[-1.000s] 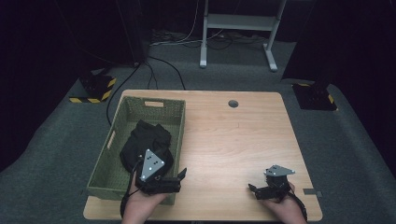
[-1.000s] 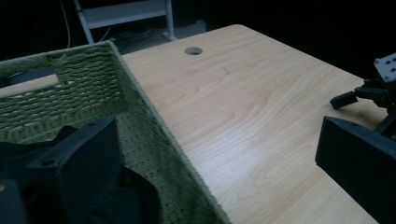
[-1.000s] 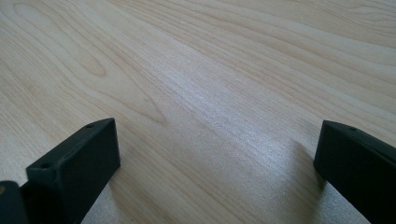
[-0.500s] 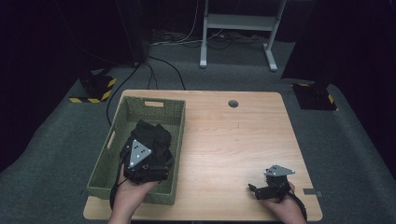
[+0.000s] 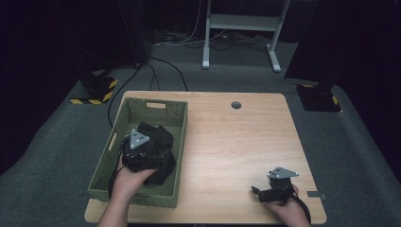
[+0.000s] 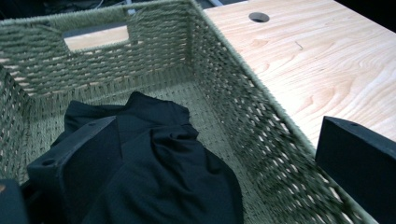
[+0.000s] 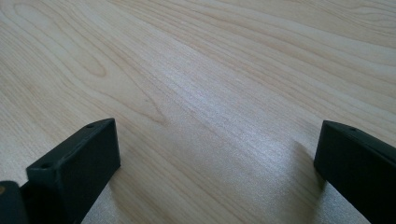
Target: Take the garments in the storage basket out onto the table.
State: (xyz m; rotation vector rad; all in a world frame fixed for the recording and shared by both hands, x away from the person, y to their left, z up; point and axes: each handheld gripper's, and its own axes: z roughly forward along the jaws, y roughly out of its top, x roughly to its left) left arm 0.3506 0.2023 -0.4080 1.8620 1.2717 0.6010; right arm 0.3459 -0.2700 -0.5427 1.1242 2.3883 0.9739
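A green woven basket (image 5: 153, 105) stands on the left part of the wooden table (image 5: 236, 142). A crumpled black cloth (image 5: 163, 137) lies inside it. My left gripper (image 5: 142, 153) hovers over the cloth inside the basket. In the left gripper view the gripper (image 6: 215, 130) is open wide, and the black cloth (image 6: 159, 172) bunches against its left jaw, with the basket wall (image 6: 154, 51) beyond. My right gripper (image 5: 262, 193) rests low at the table's near right. Its own view shows it (image 7: 217, 128) open over bare wood, nothing between the jaws.
A round cable hole (image 5: 236, 105) sits at the table's far middle. On the carpet behind are a white desk frame (image 5: 239, 21), loose cables (image 5: 165, 66) and a black-yellow striped block (image 5: 97, 90) at the left.
My left gripper has moved forward and left from the basket's near right rim to over the black cloth. The right gripper has stayed in place.
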